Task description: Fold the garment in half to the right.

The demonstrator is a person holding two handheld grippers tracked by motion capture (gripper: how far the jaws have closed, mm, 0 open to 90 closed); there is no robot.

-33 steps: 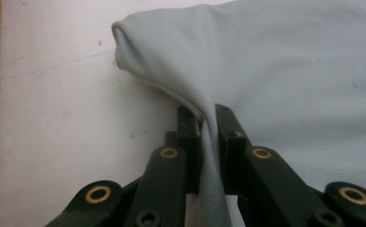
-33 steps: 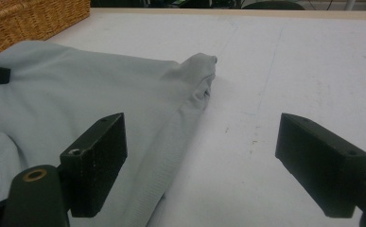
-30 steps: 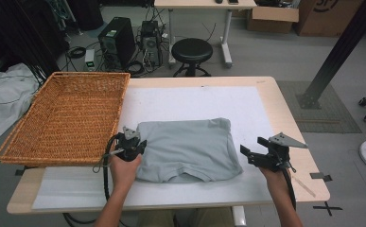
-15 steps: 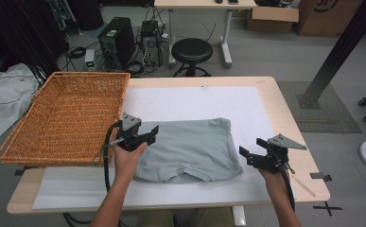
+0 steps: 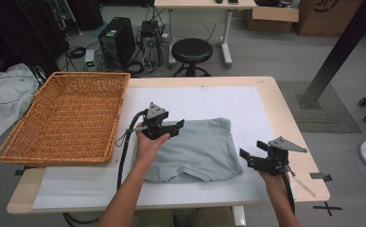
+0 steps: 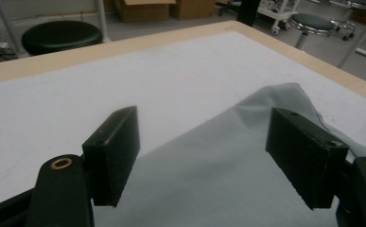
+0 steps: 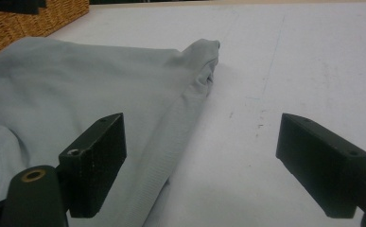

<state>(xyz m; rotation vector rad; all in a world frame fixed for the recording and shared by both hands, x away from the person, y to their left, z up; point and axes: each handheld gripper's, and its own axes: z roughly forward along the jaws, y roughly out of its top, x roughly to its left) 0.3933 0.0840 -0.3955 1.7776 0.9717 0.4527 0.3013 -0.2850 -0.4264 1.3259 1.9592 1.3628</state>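
Between the two grippers lies a folded grey shirt (image 5: 195, 149), spread flat on the white mat (image 5: 209, 101) that covers the wooden table (image 5: 275, 92). Beyond the left gripper (image 5: 175, 126) the mat runs bare all the way to the table's far edge, and to the outer side of the right gripper (image 5: 247, 158) a strip of bare mat and wood runs to the table's side edge. On the outer side of the left gripper, past its trailing cable, sits a wicker basket (image 5: 67, 116) at the table's corner; nothing shows inside it.

The left gripper hovers over the shirt's far corner on the basket side, and its jaws have just been opening; in the left gripper view (image 6: 218, 156) they stand wide with nothing pinched, the cloth lying below them. The right gripper rests just beside the shirt's near corner, its jaws spread as well; the right gripper view (image 7: 204, 161) shows one jaw above the shirt's ribbed hem and the other above bare mat, neither pressing on anything.

The shirt (image 7: 76, 80) is pale grey-blue, smooth on top, its edges doubled over, with a soft bunched corner (image 7: 204, 49) farthest ahead of the right gripper.
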